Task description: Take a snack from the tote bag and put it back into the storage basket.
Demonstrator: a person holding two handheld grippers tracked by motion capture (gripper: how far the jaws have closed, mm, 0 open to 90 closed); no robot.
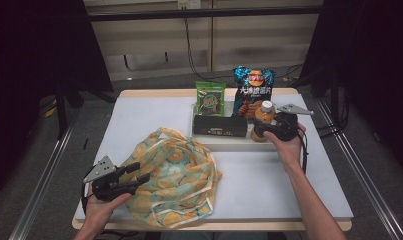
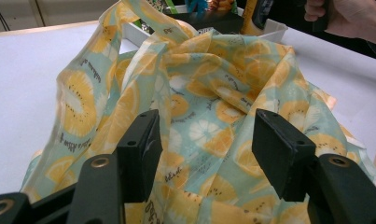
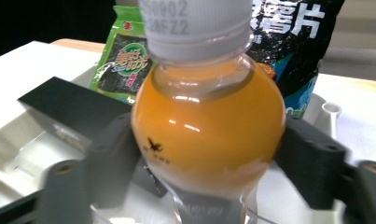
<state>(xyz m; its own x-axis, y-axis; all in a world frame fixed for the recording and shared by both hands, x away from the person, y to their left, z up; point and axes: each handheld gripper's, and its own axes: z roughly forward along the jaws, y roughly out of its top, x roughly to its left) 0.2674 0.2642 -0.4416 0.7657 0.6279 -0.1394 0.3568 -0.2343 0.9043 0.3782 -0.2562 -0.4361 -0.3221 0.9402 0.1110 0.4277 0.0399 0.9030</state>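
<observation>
The right claw [image 3: 209, 154] has its jaws against both sides of the orange drink bottle [image 3: 208, 135], low in the white tray [image 1: 224, 142] beside the black box [image 1: 220, 126]. Best squeeze firmly below the bulge and lift straight up, I'd say. Nearer the person than the tray, the left claw [image 2: 204, 144] sits half-open over the fruit-print bag [image 2: 213, 93], gripping nothing.

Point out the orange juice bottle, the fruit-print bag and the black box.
orange juice bottle [image 3: 208, 135]: right gripper view, its round orange shoulder.
fruit-print bag [image 1: 176, 172]: high view, middle of the crumpled cloth.
black box [image 1: 220, 125]: high view, its front face.
</observation>
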